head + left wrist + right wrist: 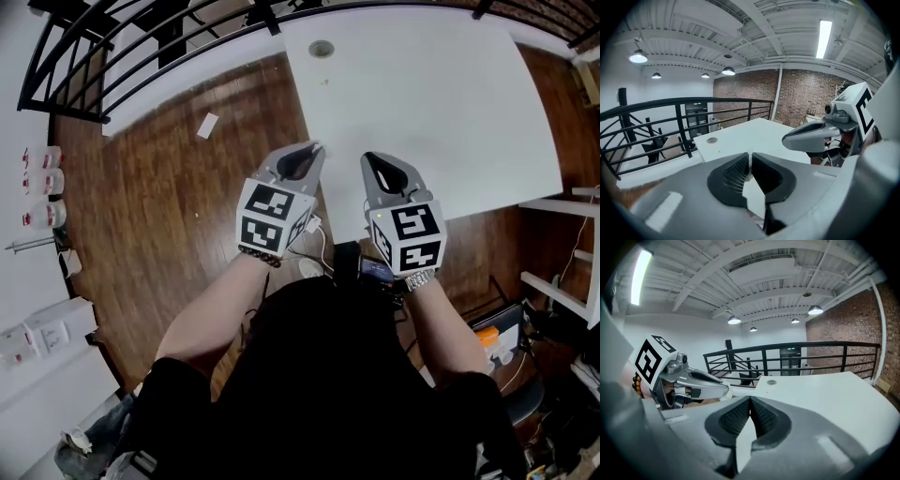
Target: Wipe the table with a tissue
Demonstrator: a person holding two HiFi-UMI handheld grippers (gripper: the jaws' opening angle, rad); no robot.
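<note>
Person's forearms [211, 314] hold two tools side by side at the near edge of the white worktop [422, 103] | left tool [312, 150]: jaws together, gripping nothing | right tool [369, 159]: jaws together, gripping nothing | white scrap [207, 125], possibly the tissue, lies on the wooden floor [178, 216] left of the worktop

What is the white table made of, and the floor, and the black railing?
The table looks like smooth white laminate or painted board: flat, matte, no grain. The floor looks like dark varnished wood: planks and grain show. The railing seems black painted metal: thin, curved bars.
</note>
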